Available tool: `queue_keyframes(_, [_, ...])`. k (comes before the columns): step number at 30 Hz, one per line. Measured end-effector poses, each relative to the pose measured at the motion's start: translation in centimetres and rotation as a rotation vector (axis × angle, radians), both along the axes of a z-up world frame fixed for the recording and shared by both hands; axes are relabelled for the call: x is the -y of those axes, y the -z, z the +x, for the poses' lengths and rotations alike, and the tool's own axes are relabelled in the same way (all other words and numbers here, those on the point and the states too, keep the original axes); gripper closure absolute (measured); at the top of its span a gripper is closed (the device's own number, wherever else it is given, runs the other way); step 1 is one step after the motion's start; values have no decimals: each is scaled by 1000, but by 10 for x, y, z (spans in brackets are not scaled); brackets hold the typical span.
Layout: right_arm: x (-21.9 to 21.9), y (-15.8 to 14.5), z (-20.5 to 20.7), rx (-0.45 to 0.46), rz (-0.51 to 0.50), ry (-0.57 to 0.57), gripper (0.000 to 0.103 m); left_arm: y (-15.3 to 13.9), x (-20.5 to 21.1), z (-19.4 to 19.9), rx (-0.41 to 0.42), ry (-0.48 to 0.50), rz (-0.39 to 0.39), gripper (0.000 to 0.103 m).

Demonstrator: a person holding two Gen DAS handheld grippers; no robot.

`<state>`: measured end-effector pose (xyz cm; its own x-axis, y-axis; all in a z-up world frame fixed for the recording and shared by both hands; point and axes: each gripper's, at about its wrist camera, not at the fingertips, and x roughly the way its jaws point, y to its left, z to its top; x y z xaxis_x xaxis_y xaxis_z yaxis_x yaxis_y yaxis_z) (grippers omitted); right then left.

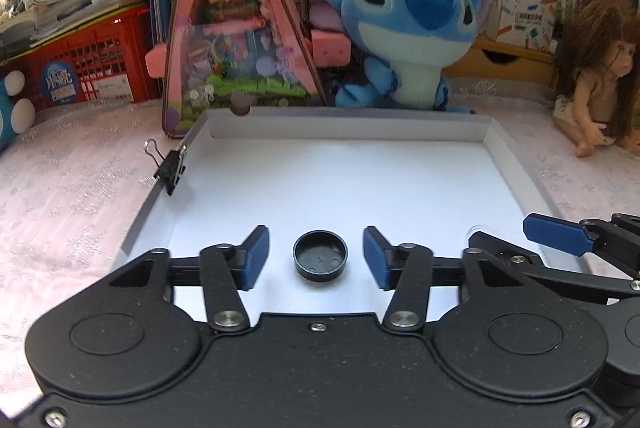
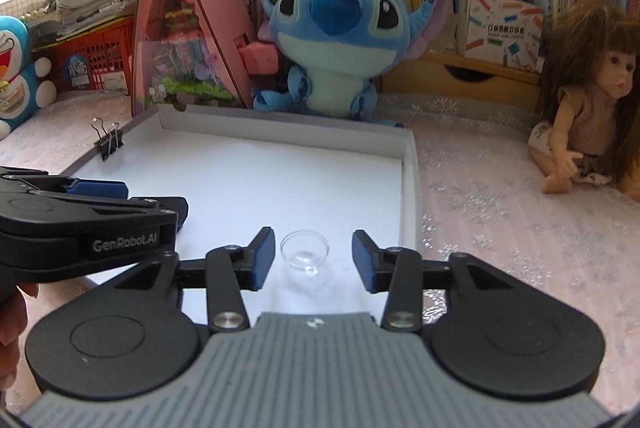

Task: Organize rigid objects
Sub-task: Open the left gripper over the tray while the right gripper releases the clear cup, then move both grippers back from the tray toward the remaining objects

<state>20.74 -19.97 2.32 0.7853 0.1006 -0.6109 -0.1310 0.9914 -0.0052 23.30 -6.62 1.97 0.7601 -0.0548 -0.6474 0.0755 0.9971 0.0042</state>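
A round black cap (image 1: 320,260) lies hollow side up on the floor of a shallow white box lid (image 1: 344,132). My left gripper (image 1: 316,254) stands open around it, blue pads clear on both sides. In the right wrist view a small clear plastic cup (image 2: 305,252) rests near the white box lid's (image 2: 408,188) right wall. My right gripper (image 2: 314,256) is open with the cup between its pads, untouched. The left gripper's body (image 2: 80,220) shows at the left there, and a right gripper finger (image 1: 560,234) shows in the left wrist view.
A black binder clip (image 1: 170,164) (image 2: 108,144) grips the lid's left wall. Behind the lid stand a pink triangular toy house (image 1: 236,28), a blue plush (image 1: 404,28) (image 2: 340,40) and books. A doll (image 2: 580,108) sits at the right on the pale pink cloth (image 2: 500,220).
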Motion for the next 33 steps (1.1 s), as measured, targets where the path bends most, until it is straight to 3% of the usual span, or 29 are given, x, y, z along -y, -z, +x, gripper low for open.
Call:
queue_keyframes(6, [6, -15, -20, 30, 1, 6, 31, -17, -14, -28, 39, 9, -30, 29])
queue_keyframes(17, [9, -25, -68, 63, 6, -20, 18, -26, -31, -88, 85, 41, -61, 25])
queue_keyframes(24, [9, -25, -102, 104, 17, -35, 15, -22, -37, -124, 122, 65, -27, 24])
queue_keyframes(29, [14, -20, -130, 154, 15, -31, 15, -17, -52, -149, 102, 59, -91, 24])
queue_keyframes(33, [18, -12, -151, 196, -20, -19, 15, -12, -61, -166, 107, 53, -89, 24])
